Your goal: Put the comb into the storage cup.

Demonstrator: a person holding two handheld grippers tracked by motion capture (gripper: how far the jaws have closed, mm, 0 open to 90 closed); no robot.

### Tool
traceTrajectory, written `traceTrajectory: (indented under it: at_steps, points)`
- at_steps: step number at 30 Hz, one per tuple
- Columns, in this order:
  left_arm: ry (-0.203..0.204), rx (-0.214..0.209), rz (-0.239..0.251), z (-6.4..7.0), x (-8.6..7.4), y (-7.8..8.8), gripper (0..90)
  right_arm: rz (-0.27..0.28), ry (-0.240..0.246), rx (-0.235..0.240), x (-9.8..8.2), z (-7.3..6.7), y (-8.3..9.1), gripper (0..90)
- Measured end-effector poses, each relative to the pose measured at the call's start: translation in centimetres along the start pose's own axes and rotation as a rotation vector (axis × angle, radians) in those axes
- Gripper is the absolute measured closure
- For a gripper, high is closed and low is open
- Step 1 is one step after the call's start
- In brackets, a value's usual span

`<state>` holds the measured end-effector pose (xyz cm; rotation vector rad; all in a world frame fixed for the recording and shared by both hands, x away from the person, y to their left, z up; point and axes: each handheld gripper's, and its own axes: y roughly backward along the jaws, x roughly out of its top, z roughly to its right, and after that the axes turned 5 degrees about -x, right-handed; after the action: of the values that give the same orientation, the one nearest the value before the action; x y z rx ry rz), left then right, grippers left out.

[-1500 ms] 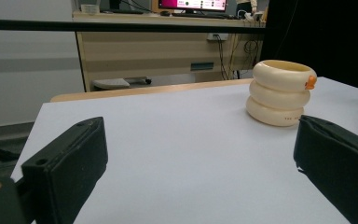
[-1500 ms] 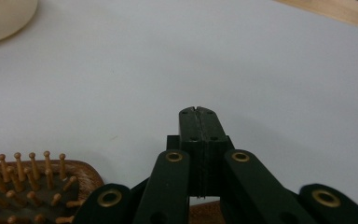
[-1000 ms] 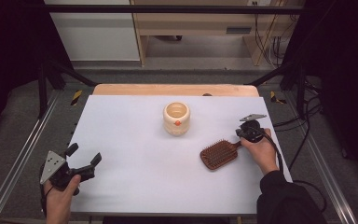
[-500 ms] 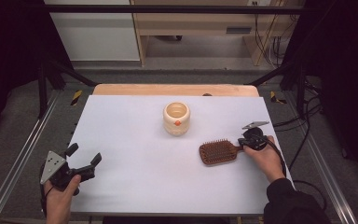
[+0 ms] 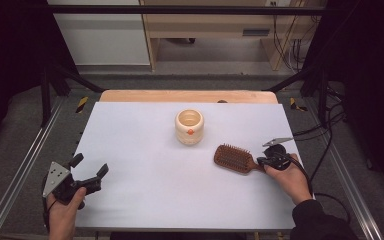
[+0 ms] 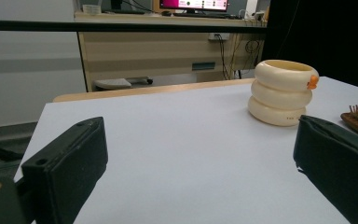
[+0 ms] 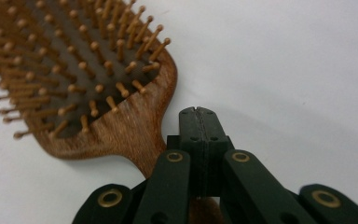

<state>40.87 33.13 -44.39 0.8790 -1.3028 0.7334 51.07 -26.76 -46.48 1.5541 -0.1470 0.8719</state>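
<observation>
The right gripper [image 7: 199, 114] has its fingers pressed flat together, and they sit right over the handle of the wooden hairbrush [image 5: 236, 158]. From the right gripper view it's hard to say whether the handle is actually pinched or just lying underneath, because the closed tips look like they meet each other with nothing between them. So probably not a real hold yet.

The brush lies bristles up on the desk [image 5: 145, 150], with its long axis running left to right: the head points toward the middle of the desk and the handle toward the person's right hand [image 5: 287, 172]. That hand is clearly the closer one. It's a dark brown paddle brush with wooden pins on a dark cushion.

Just beyond the brush head stands a cream, ring-stacked cup [image 5: 189, 126] with a little orange spot, near but not touching.

Way over at the near left corner, the left gripper [image 5: 87, 170] hovers with its fingers spread wide, holding nothing.
</observation>
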Motion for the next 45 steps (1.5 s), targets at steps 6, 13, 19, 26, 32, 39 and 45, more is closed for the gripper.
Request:
traceTrajectory:
  at_steps: [6, 13, 19, 26, 32, 39, 45]
  points:
    - [0.000, 0.001, 0.000, 0.0, 0.0, 0.0, 3.0, -0.017, -0.003, 0.020, -0.3, -0.4, 0.4, 90.0]
    - [0.000, 0.001, -0.001, 0.0, 0.0, 0.0, 3.0, -0.031, -0.001, 0.045, -0.6, -0.9, 0.8, 90.0]
    - [-0.001, -0.002, -0.004, 0.0, 0.0, -0.1, 3.0, -0.035, -0.004, 0.070, -0.8, -1.5, 1.4, 90.0]
    - [-0.002, -0.002, -0.004, 0.0, 0.0, -0.1, 3.0, -0.040, 0.002, 0.085, -0.9, -2.0, 1.8, 90.0]
    - [-0.004, -0.004, -0.006, 0.0, 0.0, -0.1, 3.0, -0.042, 0.003, 0.099, -1.0, -2.4, 2.0, 90.0]
    - [-0.003, -0.005, -0.006, 0.0, 0.0, -0.1, 3.0, -0.043, 0.002, 0.111, -1.1, -2.8, 2.2, 90.0]
    - [-0.004, -0.004, -0.006, 0.0, 0.0, -0.1, 3.0, -0.043, 0.002, 0.112, -1.0, -3.1, 2.3, 90.0]
